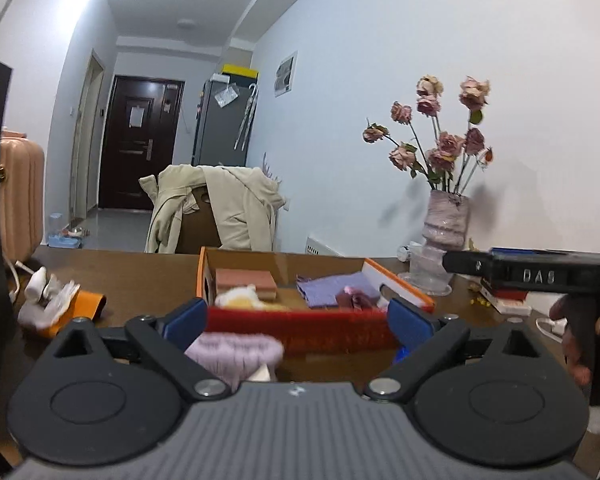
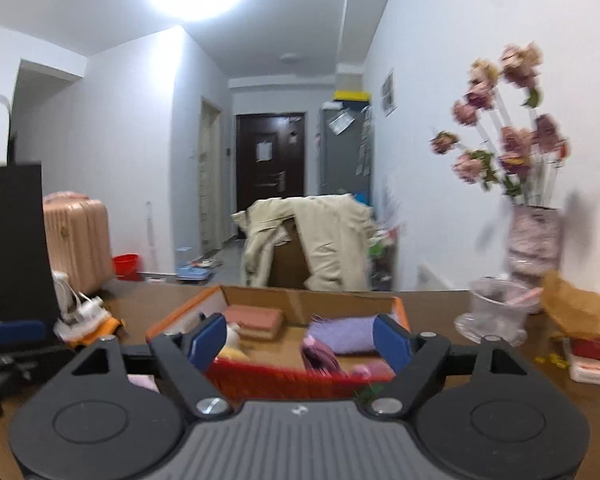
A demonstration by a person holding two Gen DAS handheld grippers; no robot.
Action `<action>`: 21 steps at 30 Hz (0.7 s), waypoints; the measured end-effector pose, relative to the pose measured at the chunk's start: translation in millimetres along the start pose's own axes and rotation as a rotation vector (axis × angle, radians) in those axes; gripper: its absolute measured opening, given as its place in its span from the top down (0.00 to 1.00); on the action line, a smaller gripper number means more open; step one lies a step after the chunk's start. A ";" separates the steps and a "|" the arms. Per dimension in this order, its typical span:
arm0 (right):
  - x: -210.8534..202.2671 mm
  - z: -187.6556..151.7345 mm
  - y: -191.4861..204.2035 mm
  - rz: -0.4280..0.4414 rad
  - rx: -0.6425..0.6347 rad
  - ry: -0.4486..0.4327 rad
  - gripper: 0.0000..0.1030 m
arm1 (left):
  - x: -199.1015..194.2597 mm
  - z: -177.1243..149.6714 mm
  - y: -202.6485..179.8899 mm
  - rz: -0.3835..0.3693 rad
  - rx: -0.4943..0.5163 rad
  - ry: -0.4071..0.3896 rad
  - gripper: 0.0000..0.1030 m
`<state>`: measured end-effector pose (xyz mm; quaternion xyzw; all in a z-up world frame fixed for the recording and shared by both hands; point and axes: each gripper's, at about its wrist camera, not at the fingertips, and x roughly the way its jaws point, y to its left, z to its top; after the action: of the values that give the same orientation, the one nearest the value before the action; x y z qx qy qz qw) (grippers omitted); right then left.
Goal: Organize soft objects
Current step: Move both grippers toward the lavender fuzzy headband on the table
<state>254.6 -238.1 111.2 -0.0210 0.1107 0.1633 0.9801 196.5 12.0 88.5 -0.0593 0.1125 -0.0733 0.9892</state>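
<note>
An orange-edged cardboard box [image 1: 404, 284] with a red front wall stands on the brown table. In it lie a pink sponge block [image 1: 246, 282], a lavender cloth [image 1: 336, 288], a yellow-white plush [image 1: 238, 300] and a maroon-pink piece [image 1: 356, 298]. My left gripper [image 1: 298, 320] is open in front of the box, with nothing between its blue pads. A fuzzy lilac item [image 1: 236, 350] lies on the table just below its left finger. My right gripper [image 2: 300, 342] is also open and empty, facing the same box [image 2: 172, 314], sponge block [image 2: 256, 320] and lavender cloth [image 2: 344, 334].
A vase of dried roses [image 1: 446, 220] and a glass cup [image 2: 498, 312] stand at the right by the wall. White cloths on an orange piece [image 1: 56, 300] lie at the left. A black bag [image 2: 12, 240], a pink suitcase [image 2: 78, 240] and a coat-draped chair [image 1: 212, 208] surround the table.
</note>
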 end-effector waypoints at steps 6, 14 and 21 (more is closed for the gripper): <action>-38.8 -70.2 17.9 -0.088 0.079 0.063 0.13 | -24.5 -37.2 -0.1 -0.024 0.010 0.029 0.02; -57.4 -94.5 45.4 -0.084 0.035 0.117 0.13 | -40.4 -47.3 12.6 -0.037 -0.006 0.032 0.01; -50.6 -97.8 69.7 0.009 0.008 0.171 0.15 | -38.7 -49.3 19.2 -0.020 -0.020 0.053 0.01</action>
<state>164.7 -195.6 26.8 -0.0307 0.1949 0.1650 0.9664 150.3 32.0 46.6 -0.0684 0.1390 -0.0834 0.9844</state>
